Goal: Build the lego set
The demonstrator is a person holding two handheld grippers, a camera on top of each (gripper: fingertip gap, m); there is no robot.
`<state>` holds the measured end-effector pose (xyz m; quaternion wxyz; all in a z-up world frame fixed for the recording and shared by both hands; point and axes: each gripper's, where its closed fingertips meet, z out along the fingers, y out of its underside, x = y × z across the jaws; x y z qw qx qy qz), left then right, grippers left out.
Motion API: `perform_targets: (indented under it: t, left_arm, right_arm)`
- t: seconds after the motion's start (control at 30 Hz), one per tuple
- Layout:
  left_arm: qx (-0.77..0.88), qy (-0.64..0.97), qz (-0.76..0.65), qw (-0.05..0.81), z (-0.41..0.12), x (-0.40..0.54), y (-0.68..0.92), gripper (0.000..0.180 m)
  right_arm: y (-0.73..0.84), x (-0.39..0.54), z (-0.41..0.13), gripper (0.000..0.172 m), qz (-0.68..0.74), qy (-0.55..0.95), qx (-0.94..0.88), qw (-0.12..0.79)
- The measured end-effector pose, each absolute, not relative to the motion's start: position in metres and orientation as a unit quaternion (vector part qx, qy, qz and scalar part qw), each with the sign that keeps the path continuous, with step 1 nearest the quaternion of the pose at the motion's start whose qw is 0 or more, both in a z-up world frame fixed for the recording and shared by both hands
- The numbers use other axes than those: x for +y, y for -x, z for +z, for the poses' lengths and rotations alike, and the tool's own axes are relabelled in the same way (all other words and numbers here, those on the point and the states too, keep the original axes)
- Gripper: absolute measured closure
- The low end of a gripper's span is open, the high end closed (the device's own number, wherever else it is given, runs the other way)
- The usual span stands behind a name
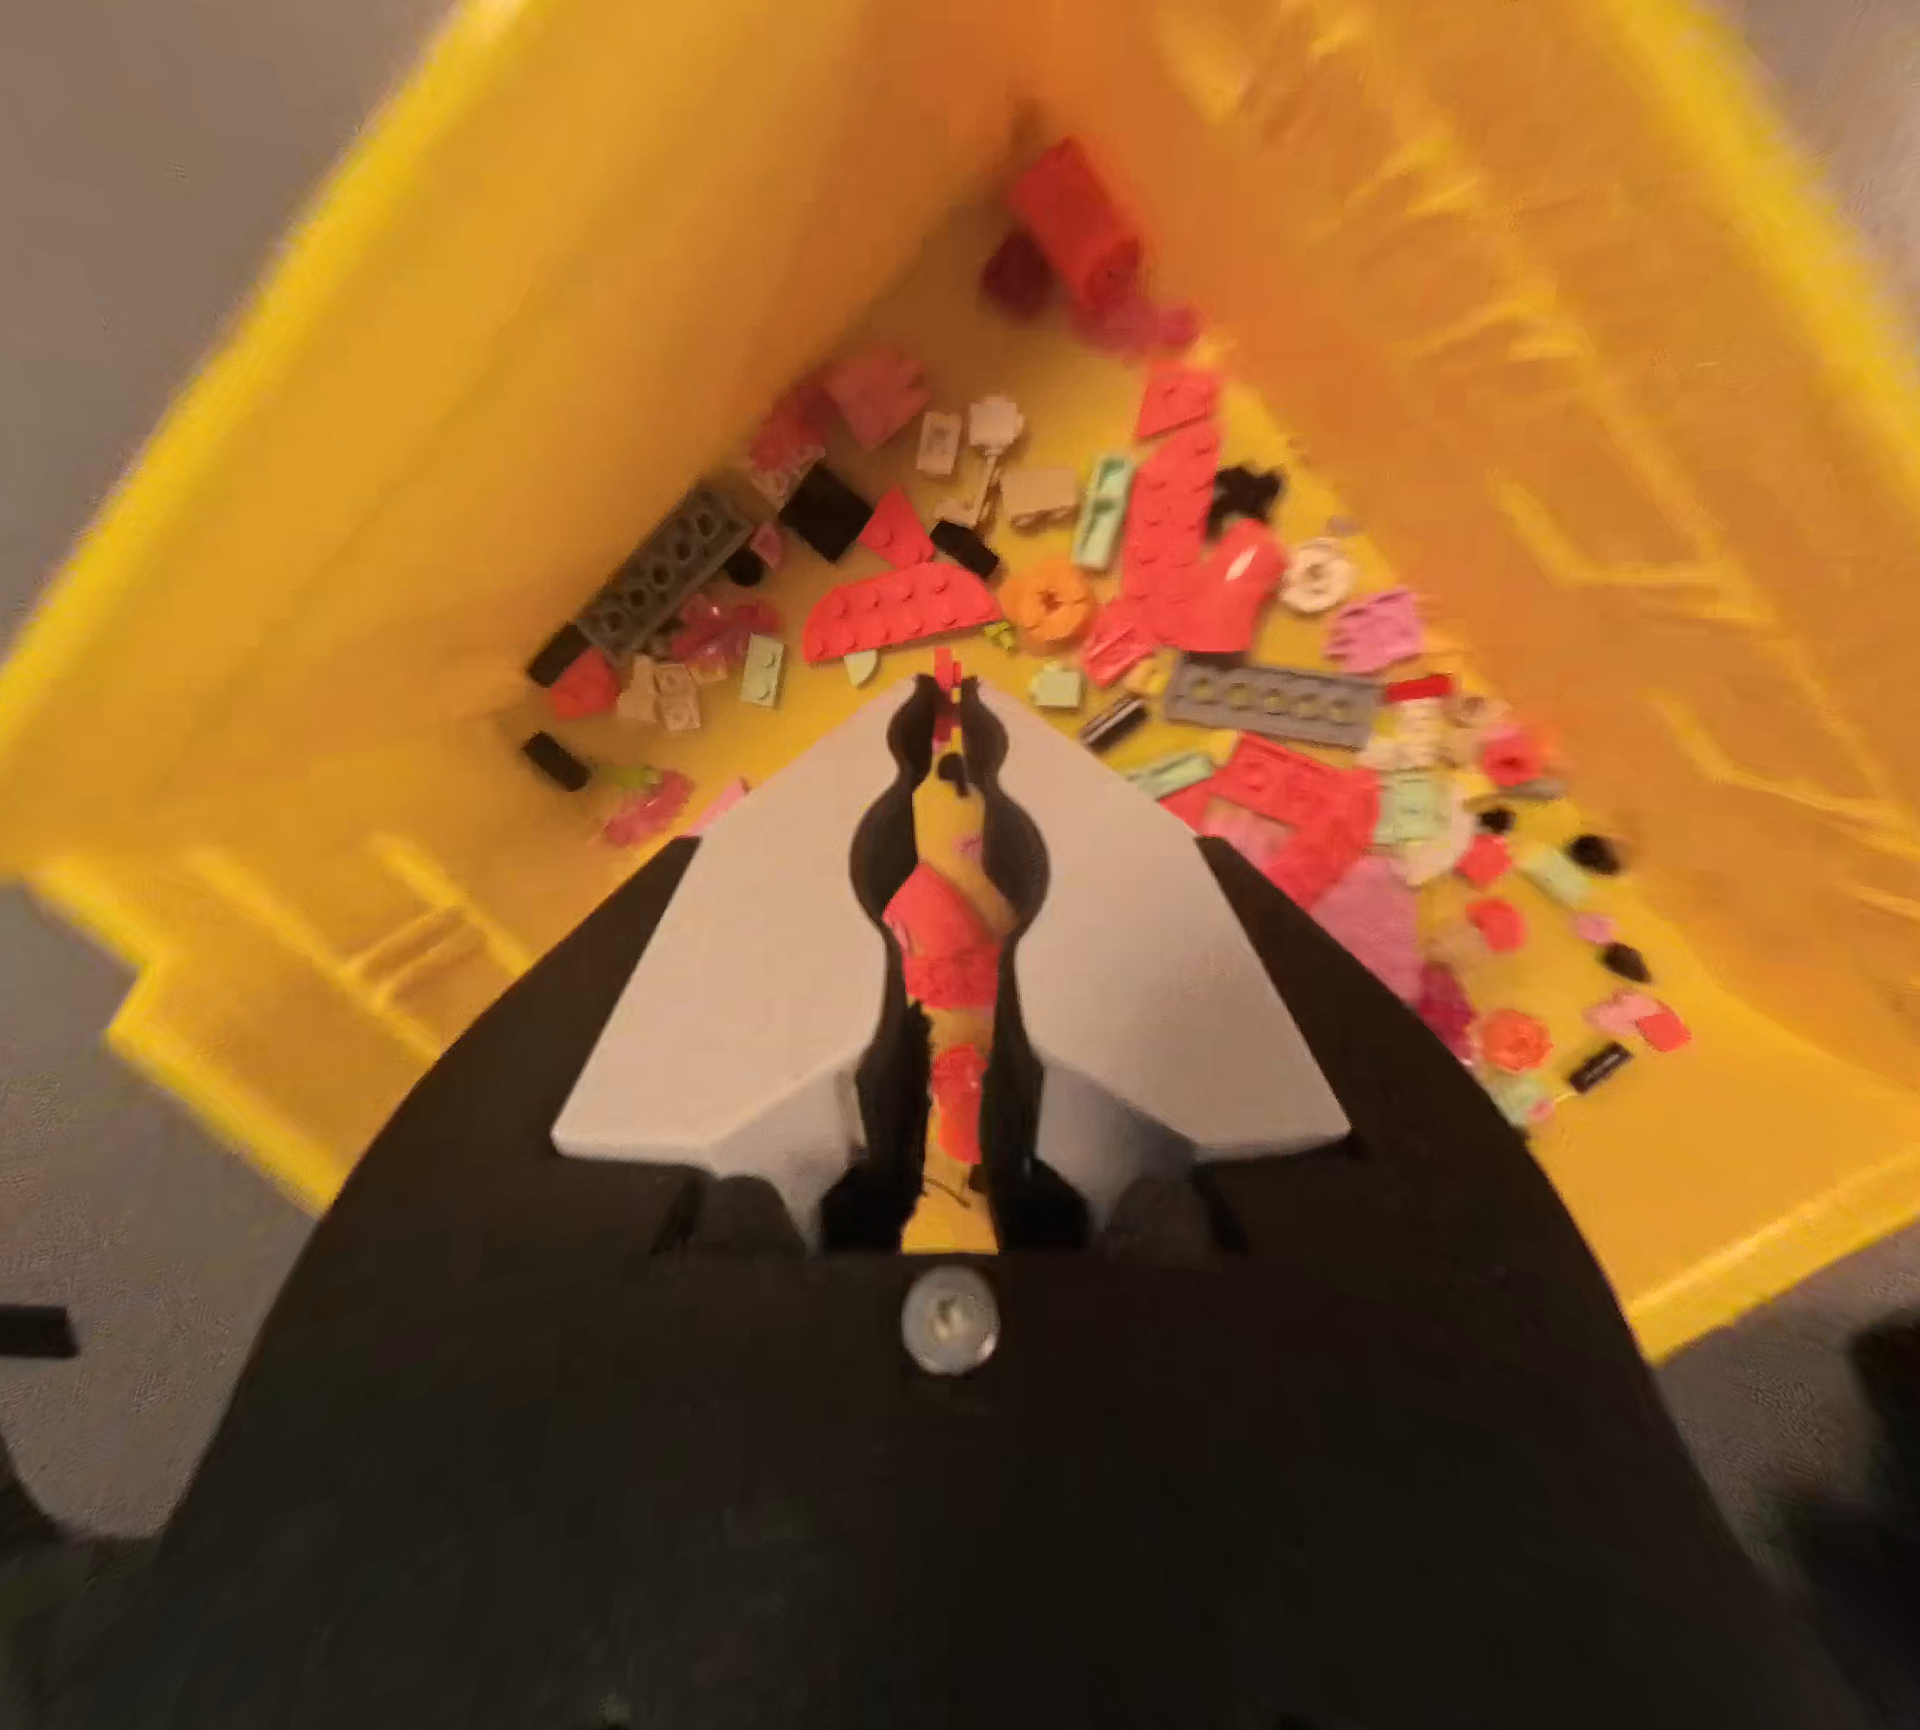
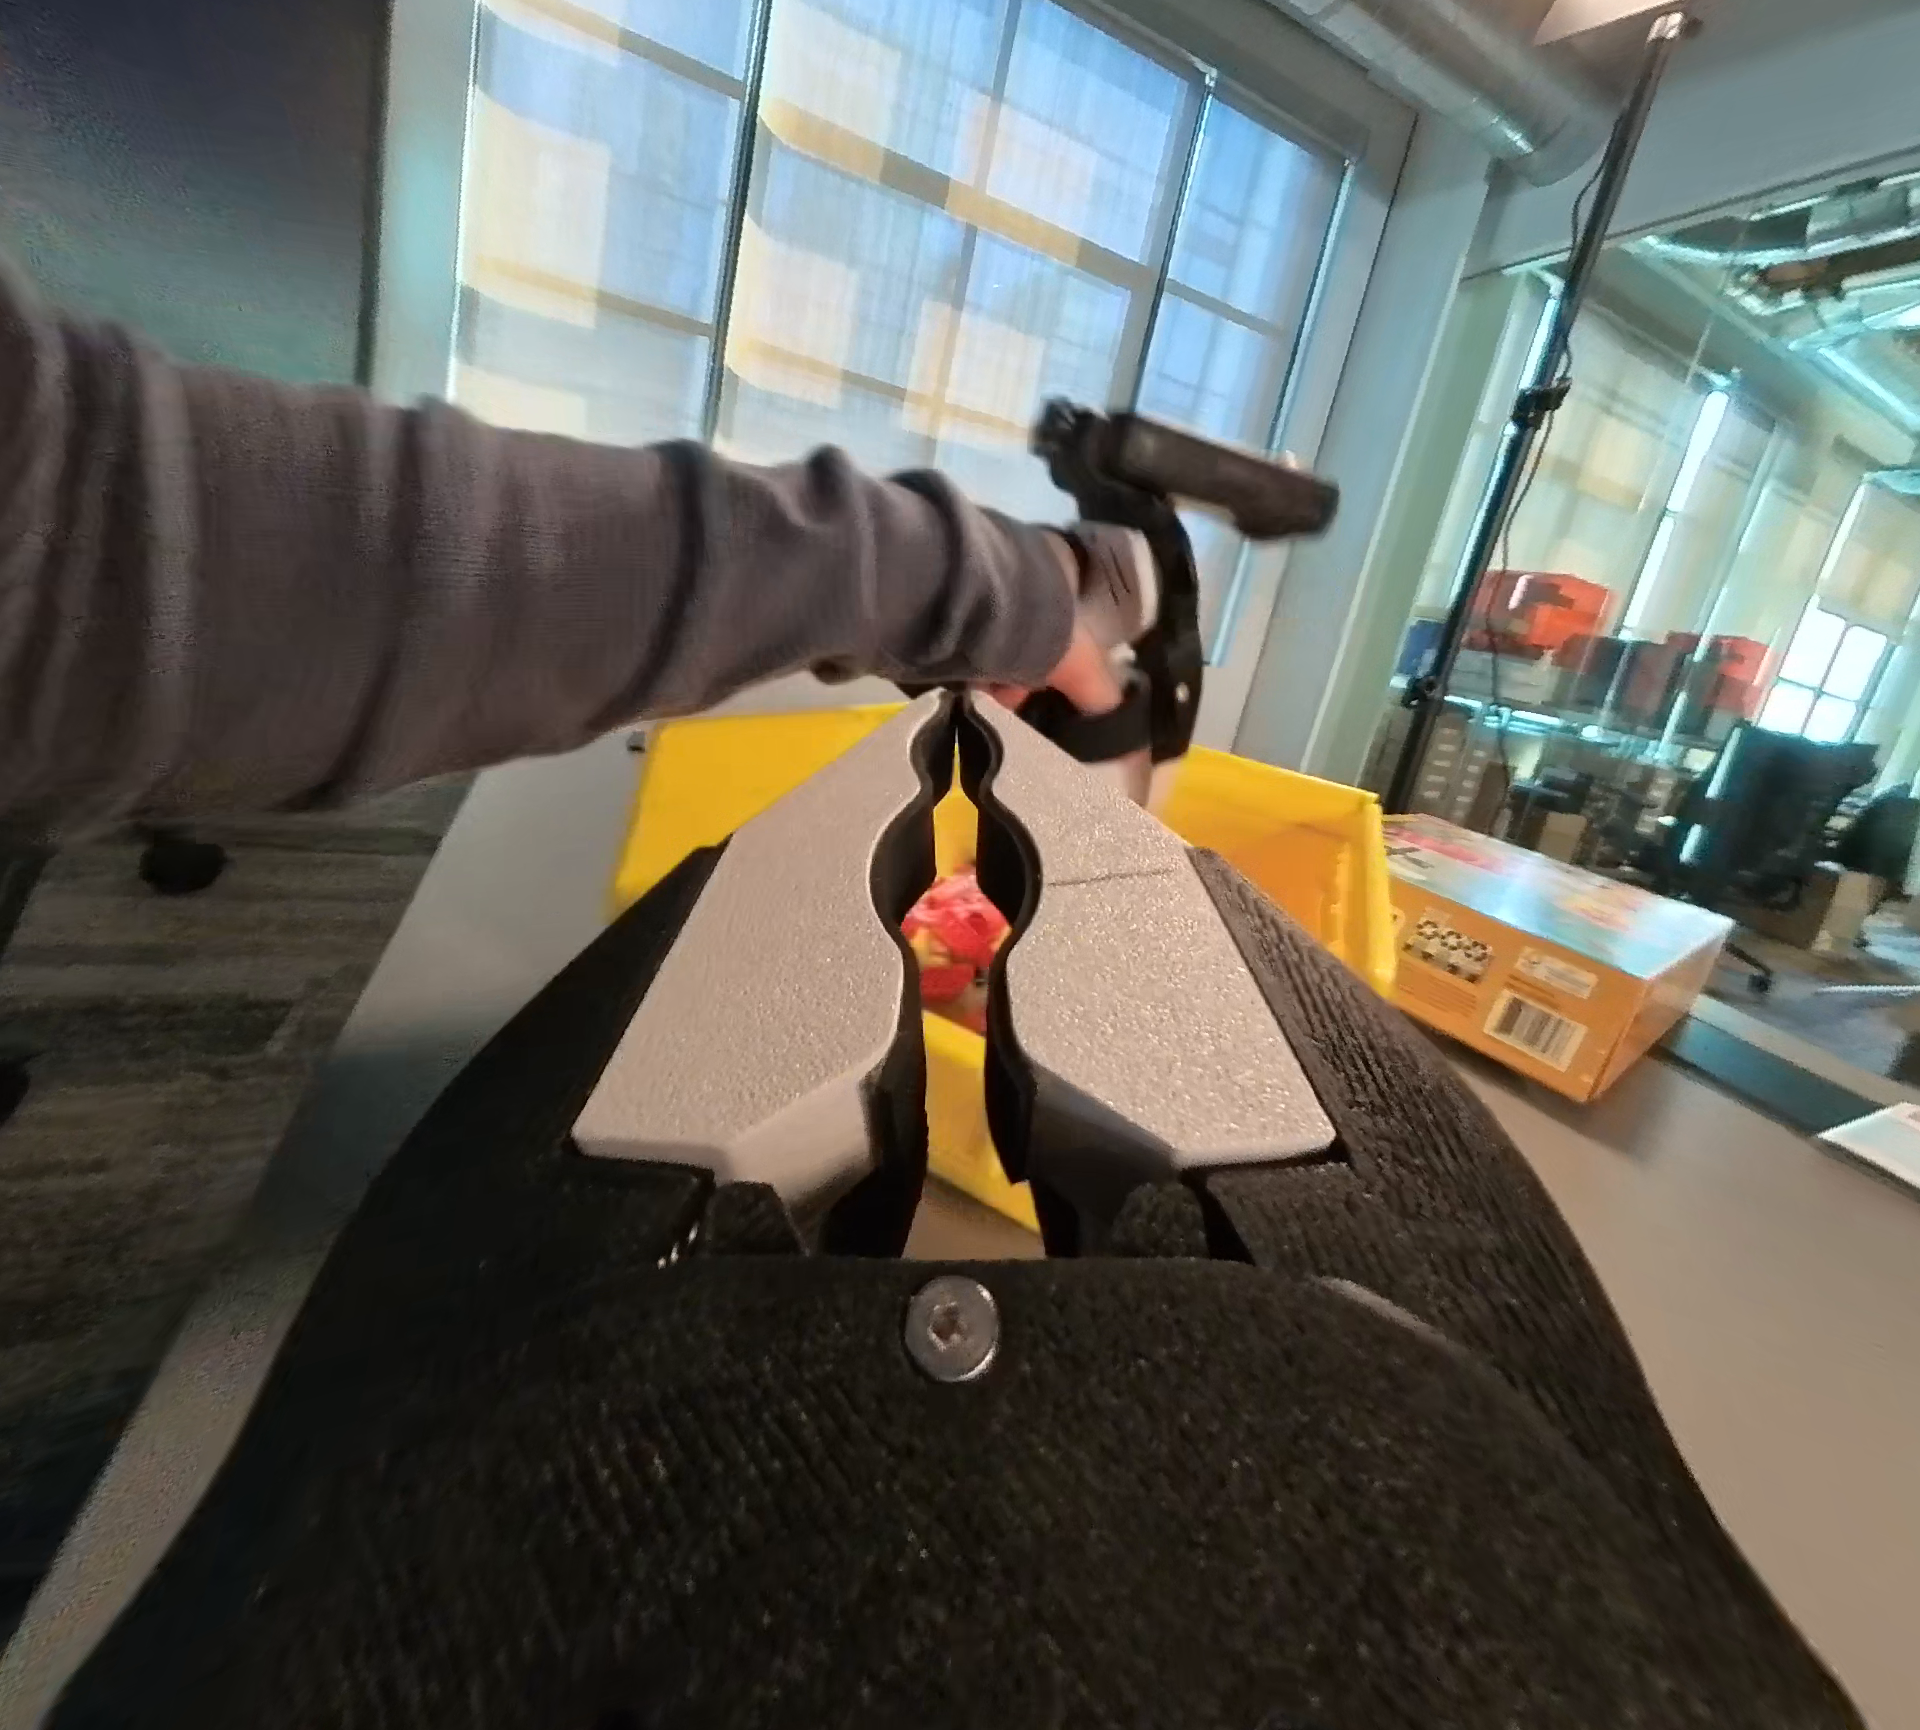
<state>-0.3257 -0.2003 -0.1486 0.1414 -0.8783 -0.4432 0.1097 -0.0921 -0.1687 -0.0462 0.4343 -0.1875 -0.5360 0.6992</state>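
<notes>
In the left wrist view a yellow bin holds several loose lego pieces. Among them are a coral half-round plate, a grey brick, an orange round piece and a grey plate. My left gripper is above the bin floor, shut on a small thin red piece that sticks out past its tips. My right gripper is shut with nothing between its tips, held above the table in front of the bin. The left gripper's body shows over the bin, its fingers hidden.
A person's grey sleeve reaches across to the bin. An orange lego box lies on the grey table to the right of the bin. A red brick lies in the bin's far corner. A light stand rises behind. There is about 25 cm between the tips of the two grippers. About 4 cm separates my left fingertips from the coral half-round plate. From my left tips it is roughly 8 cm to the grey brick; from my right, 35 cm.
</notes>
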Motion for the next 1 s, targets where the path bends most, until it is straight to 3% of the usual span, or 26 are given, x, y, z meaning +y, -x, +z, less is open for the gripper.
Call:
perform_targets:
  t: [0.23, 0.37, 0.53, 0.67, 0.77, 0.9, 1.0]
  left_arm:
    - [-0.345, 0.787, 0.251, 0.445, -0.027, -0.133, 0.245, 0.177]
    - [-0.296, 0.743, 0.315, 0.511, -0.022, -0.117, 0.2, 0.177]
    - [-0.217, 0.755, 0.151, 0.6, -0.045, -0.051, 0.124, 0.177]
    - [-0.124, 0.814, 0.024, 0.566, -0.08, 0.02, 0.061, 0.177]
    - [-0.064, 0.864, -0.052, 0.496, -0.11, 0.068, 0.032, 0.177]
    - [-0.022, 0.901, -0.137, 0.41, -0.139, 0.113, 0.009, 0.177]
    - [-0.011, 0.922, -0.118, 0.369, -0.164, 0.134, 0.016, 0.177]
  right_arm:
    - [0.09, -0.135, -0.037, 0.172, 0.61, 0.125, -0.534, 0.572]
    - [0.071, -0.093, -0.032, 0.169, 0.532, 0.12, -0.524, 0.655]
    - [0.031, -0.006, -0.03, 0.17, 0.396, 0.123, -0.512, 0.752]
    - [0.017, 0.106, -0.036, 0.171, 0.272, 0.22, -0.486, 0.801]
    - [0.006, 0.17, -0.043, 0.172, 0.231, 0.292, -0.464, 0.804]
    - [-0.001, 0.206, -0.052, 0.172, 0.225, 0.346, -0.449, 0.793]
    - [0.004, 0.213, -0.059, 0.172, 0.22, 0.367, -0.452, 0.783]
